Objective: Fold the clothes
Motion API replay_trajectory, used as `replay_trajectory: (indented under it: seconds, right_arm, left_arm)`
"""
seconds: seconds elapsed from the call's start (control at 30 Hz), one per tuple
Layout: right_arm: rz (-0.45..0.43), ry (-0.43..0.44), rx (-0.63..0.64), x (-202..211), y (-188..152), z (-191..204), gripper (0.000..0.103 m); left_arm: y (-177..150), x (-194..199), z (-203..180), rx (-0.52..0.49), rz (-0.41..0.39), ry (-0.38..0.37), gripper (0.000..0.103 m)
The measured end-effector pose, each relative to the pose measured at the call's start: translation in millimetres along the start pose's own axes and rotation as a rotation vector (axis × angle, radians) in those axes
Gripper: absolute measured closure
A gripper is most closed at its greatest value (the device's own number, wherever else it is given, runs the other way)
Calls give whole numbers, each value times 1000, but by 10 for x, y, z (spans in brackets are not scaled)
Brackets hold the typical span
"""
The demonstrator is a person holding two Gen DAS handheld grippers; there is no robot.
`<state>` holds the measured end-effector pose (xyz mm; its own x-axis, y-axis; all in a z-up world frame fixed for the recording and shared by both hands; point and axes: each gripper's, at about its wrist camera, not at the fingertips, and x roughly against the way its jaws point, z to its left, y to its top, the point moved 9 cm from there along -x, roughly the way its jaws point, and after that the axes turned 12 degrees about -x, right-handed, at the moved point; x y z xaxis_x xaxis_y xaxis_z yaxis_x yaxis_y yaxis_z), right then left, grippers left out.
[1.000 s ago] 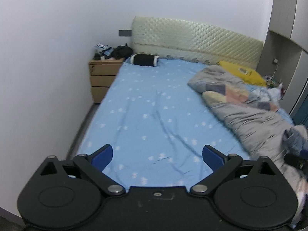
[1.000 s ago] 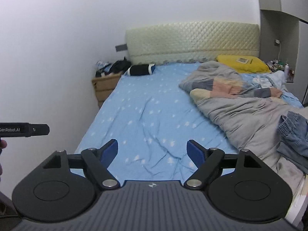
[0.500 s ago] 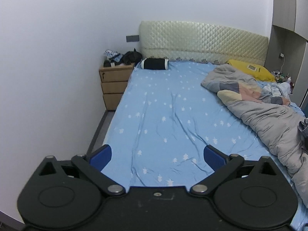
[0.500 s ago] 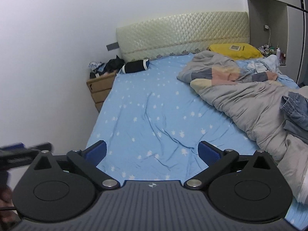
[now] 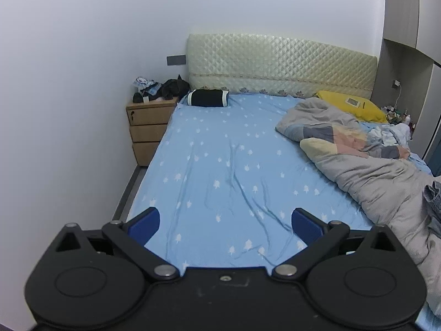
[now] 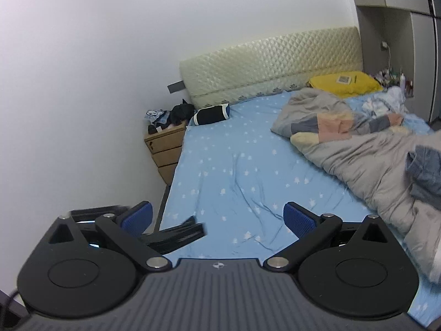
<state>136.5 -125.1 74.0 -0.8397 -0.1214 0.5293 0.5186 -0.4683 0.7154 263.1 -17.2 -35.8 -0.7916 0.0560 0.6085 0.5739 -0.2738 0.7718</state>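
Note:
A blue-grey garment (image 6: 425, 171) lies crumpled on the grey quilt (image 6: 366, 160) at the right side of the bed; its edge also shows in the left wrist view (image 5: 432, 195). My left gripper (image 5: 224, 223) is open and empty above the foot of the bed (image 5: 220, 165). My right gripper (image 6: 217, 218) is open and empty, also above the foot of the bed. The left gripper's black body (image 6: 176, 234) shows blurred behind my right gripper's left finger.
The bed has a blue star-print sheet (image 6: 234, 171), a black bolster (image 5: 208, 98), a yellow pillow (image 5: 350, 107) and a padded headboard (image 5: 275, 66). A wooden nightstand (image 5: 148, 129) with clutter stands by the left wall. A wardrobe (image 6: 399, 27) is at the right.
Both grippers have shifted at the foot of the bed; the views swung and tilted. My right gripper opened wider. The left gripper now sits close under the right camera's left side.

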Motion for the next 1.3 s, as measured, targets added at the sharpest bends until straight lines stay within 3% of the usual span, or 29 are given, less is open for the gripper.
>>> replay_trajectory:
  seconds: [0.27,0.63,0.77,1.3]
  right_arm:
    - [12,26,176,140,-159,645,0]
    - [91,56,280,200,-476,1194,0]
    - [134,51,301,174,-590,1284,0]
    - [154,17,360,213,-684,1303,0]
  left_arm:
    - [251,-27,8,27,-43,55,1]
    - [254,-41,123,61,-22,110,1]
    - [258,-4,189,83,-23,121,1]
    - [182,20,203,97,-5,104,1]
